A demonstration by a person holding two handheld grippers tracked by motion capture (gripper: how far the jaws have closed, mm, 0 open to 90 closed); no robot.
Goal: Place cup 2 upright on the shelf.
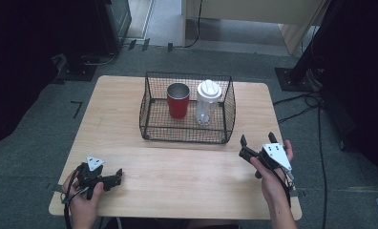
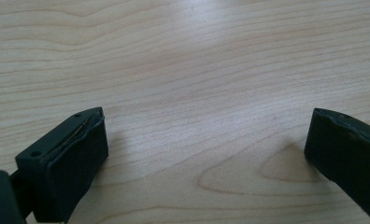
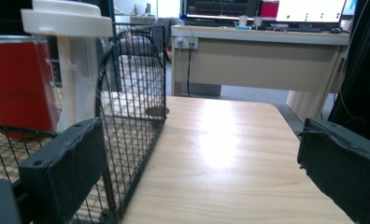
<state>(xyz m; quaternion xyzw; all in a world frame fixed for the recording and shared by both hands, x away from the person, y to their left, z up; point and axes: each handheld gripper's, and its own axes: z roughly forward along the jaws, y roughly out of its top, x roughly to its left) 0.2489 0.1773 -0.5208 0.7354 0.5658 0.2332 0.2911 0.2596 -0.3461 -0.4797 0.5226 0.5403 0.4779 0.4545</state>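
Both grippers spread wide over light wood table [image 1: 177, 167], grasping nothing.
Left gripper [image 1: 111, 177] sat near-left; right gripper [image 1: 257, 140] just beside wire basket [image 1: 187, 136] holding red cup [image 1: 178, 101], white-lidded bottle [image 1: 208, 102]; grey carpet [image 1: 29, 129], desk [image 3: 267, 60] behind.

Inside the black wire-mesh basket [image 1: 187, 136] stand a red cup [image 1: 178, 101] with a grey metal rim and, to its right, a clear bottle [image 1: 207, 106] with a white lid. The basket rests on a pale wood-grain table [image 1: 177, 171] (grey carpet around it). Both grippers are black with grey plates.
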